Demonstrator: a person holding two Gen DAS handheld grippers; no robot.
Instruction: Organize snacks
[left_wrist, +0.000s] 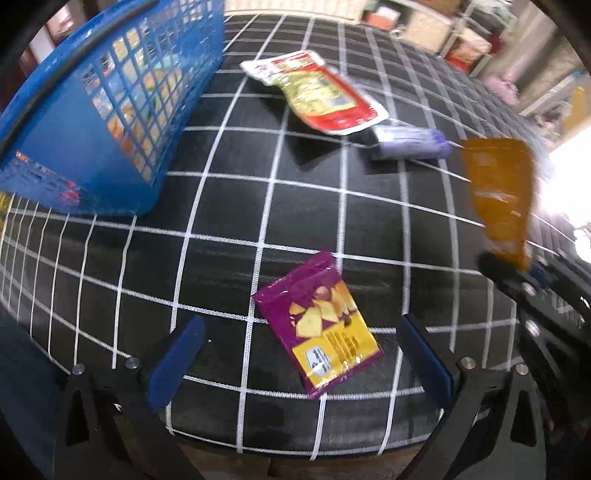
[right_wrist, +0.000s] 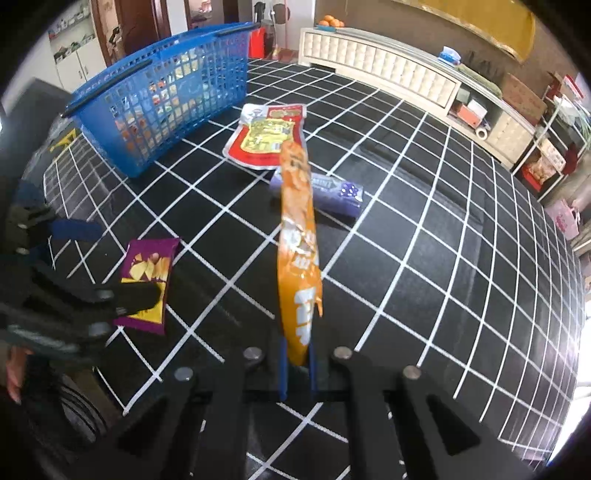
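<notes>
We start at the far left, where the blue basket (right_wrist: 162, 99) stands on the black checked cloth (right_wrist: 424, 258), already holding some packets behind its mesh wall. Our left gripper (left_wrist: 299, 354) hangs just above the cloth with its blue fingers (left_wrist: 177, 363) spread wide and nothing between them. The purple chip packet (left_wrist: 323, 325) lies flat in the gap, nearer the right-hand finger, with its long axis running from upper left to lower right in the left wrist view, askew to the line on which the jaws would shut. We judge that a small twist of this wrist would square the jaws across its narrow width.

Further right and beyond it lie the red and yellow pouch (right_wrist: 264, 138) and, just beside that, the purple tube packet (right_wrist: 332, 192).

Our right gripper (right_wrist: 295, 369) is clamped on the bottom end of the long orange snack bag (right_wrist: 297, 240), which stands upright, clear of the cloth. The basket lies ahead and to the left of it, so this bag must travel leftward over the loose packets.
</notes>
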